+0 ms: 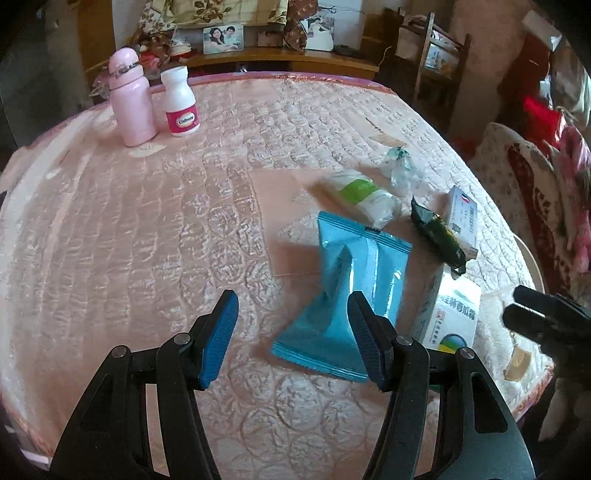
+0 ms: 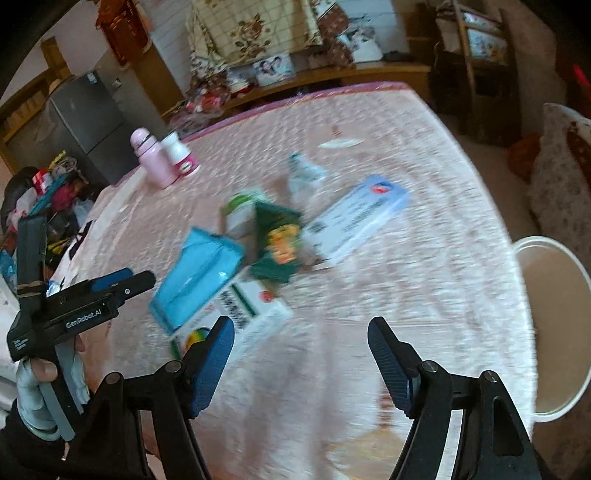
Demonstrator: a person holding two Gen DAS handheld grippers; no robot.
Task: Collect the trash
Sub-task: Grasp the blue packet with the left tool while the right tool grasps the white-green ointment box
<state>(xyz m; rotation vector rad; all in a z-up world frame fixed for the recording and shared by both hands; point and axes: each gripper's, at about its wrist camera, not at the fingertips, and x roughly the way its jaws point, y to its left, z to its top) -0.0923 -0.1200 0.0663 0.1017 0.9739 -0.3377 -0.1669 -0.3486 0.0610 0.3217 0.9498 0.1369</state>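
Since both jaws are wide open and empty, we'd grab the blue packet (image 1: 354, 291) with our left gripper (image 1: 291, 332): it's just ahead-right, lengthwise.

You face a round table (image 1: 147, 229) under a pink quilted cover, lit brightly from above. Behind it runs a low wooden shelf (image 1: 295, 59) carrying framed photos (image 1: 223, 38) and floral cloth (image 2: 255, 33) draped against a white wall. A grey refrigerator (image 2: 88, 122) stands to your left (beside piled clutter), and a wooden chair (image 1: 439, 62) sits at the far right.
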